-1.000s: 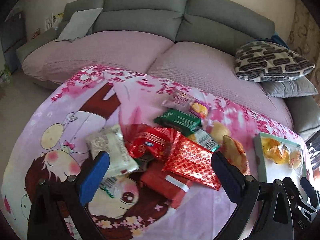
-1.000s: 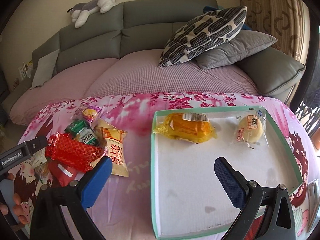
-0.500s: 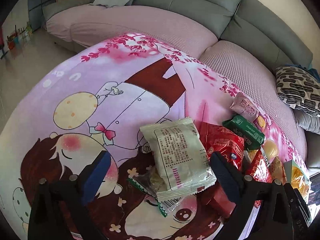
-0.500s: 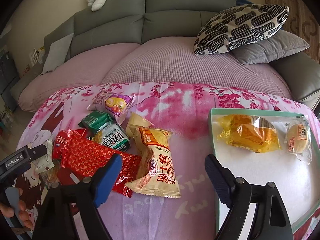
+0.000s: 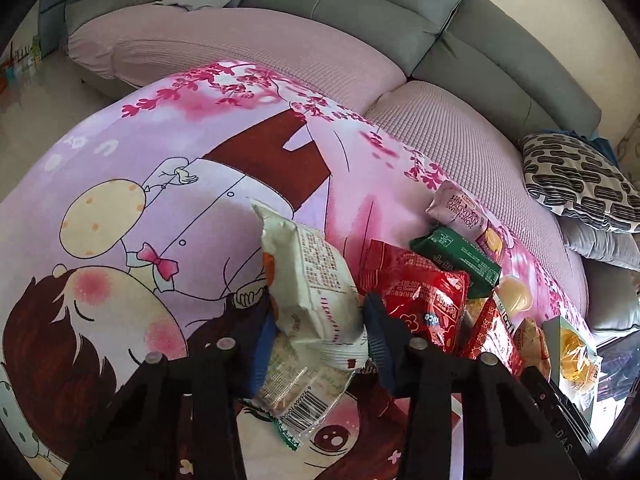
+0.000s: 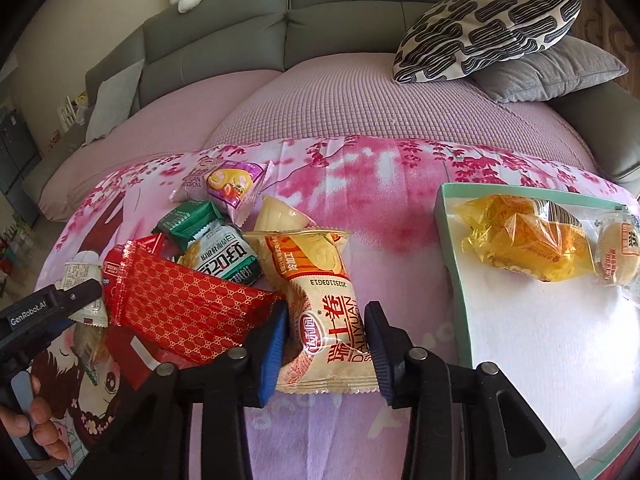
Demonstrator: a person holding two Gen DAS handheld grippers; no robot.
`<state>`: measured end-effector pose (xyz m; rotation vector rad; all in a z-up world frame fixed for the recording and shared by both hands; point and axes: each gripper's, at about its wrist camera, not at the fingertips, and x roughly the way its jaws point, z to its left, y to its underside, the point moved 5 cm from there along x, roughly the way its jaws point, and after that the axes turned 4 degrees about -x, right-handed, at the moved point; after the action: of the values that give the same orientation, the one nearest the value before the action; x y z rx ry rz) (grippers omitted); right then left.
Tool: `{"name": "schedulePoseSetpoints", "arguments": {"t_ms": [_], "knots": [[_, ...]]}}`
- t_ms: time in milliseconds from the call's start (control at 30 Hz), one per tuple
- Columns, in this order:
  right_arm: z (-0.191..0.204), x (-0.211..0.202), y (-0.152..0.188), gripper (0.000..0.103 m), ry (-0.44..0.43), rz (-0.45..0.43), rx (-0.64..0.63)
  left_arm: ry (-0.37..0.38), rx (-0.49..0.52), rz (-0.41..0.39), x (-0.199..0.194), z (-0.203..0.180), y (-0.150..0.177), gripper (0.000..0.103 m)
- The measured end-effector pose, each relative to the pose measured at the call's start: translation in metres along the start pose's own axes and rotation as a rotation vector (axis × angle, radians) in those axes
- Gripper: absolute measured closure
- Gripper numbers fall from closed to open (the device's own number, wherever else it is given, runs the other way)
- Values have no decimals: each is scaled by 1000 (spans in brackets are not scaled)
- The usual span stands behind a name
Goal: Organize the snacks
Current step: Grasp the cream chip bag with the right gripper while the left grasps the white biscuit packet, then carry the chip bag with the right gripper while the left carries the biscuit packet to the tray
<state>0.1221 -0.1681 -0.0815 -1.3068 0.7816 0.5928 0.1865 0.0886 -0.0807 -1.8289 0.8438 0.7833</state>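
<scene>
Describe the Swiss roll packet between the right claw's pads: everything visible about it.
The Swiss roll packet is a cream and orange plastic pillow pack with crimped ends, a red logo, large red Chinese characters and a printed date code. It lies flat on the pink cartoon cloth, lengthwise away from the camera. The right claw is closing on its near half, with the blue pads at both sides. Its left edge meets the red patterned packet, and its far end overlaps a pale jelly cup.

I see a table draped in a pink cartoon-print cloth. On it lies a heap of snack packets: red, green, purple and a cream one at its right edge. Well apart to the right sits a green-rimmed tray holding two yellow wrapped cakes.
</scene>
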Motion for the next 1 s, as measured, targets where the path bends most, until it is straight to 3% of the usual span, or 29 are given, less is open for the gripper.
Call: {"name": "schedulePoseSetpoints", "arguments": {"t_ms": [233, 367, 767, 1000], "knots": [[-7, -15, 2, 69, -6, -35, 29, 24, 2, -31, -12, -3, -2, 66], [-13, -33, 2, 69, -8, -67, 44, 47, 14, -68, -27, -12, -4, 82], [-25, -75, 9, 69, -6, -115, 69, 71, 43, -116, -50, -26, -3, 84], [-34, -91, 16, 69, -2, -128, 87, 126, 76, -183, -81, -46, -5, 84]]}}
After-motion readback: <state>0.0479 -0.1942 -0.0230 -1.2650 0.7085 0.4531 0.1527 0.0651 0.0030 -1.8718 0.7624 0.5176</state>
